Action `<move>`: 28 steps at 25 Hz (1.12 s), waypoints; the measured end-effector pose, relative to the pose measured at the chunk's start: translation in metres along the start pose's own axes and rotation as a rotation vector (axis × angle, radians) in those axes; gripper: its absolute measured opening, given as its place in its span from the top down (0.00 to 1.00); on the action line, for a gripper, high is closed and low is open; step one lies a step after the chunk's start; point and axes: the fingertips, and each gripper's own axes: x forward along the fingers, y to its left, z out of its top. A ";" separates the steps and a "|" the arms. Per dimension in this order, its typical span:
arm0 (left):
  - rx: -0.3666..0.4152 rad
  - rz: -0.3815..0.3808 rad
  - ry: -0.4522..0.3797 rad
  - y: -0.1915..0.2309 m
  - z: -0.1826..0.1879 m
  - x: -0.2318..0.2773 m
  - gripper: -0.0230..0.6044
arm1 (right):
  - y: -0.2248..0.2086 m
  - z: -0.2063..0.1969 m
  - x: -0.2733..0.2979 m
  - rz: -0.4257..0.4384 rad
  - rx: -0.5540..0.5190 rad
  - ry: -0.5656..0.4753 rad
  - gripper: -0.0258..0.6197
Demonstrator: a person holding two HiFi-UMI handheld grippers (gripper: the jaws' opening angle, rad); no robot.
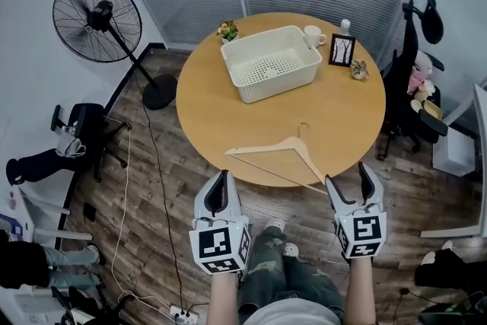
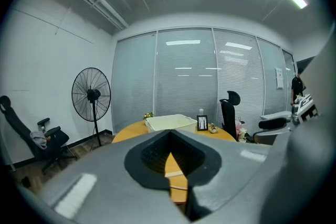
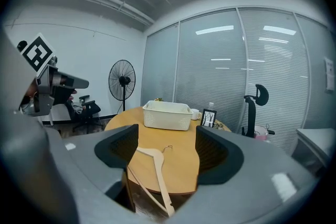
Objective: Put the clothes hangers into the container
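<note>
A pale wooden clothes hanger (image 1: 262, 148) lies flat at the near edge of the round wooden table (image 1: 228, 110), with one end sticking out past the rim. A white perforated container (image 1: 270, 61) stands empty at the far side of the table. My left gripper (image 1: 222, 192) hovers just short of the rim, left of the hanger, its jaws together and holding nothing. My right gripper (image 1: 351, 185) is open beside the hanger's right end. In the right gripper view the hanger (image 3: 160, 181) lies ahead between the open jaws (image 3: 167, 157), untouched, with the container (image 3: 167, 114) beyond.
Behind the container stand a small plant (image 1: 227, 30), a mug (image 1: 313, 35), a bottle (image 1: 345, 25) and a picture frame (image 1: 342, 50). A standing fan (image 1: 97, 19) is at the left, and office chairs (image 1: 415, 87) flank the table. Cables run across the wooden floor.
</note>
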 end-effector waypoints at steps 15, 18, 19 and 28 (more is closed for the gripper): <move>0.018 -0.129 0.135 -0.013 -0.046 0.064 0.96 | 0.004 -0.089 0.035 -0.029 0.058 0.227 0.39; 0.024 -0.148 0.164 -0.015 -0.059 0.072 0.96 | 0.005 -0.110 0.038 -0.033 0.070 0.274 0.39; 0.026 -0.152 0.174 -0.016 -0.063 0.074 0.96 | 0.005 -0.117 0.039 -0.035 0.073 0.288 0.39; 0.035 -0.185 0.234 -0.024 -0.090 0.087 0.96 | 0.006 -0.164 0.046 -0.039 0.079 0.394 0.37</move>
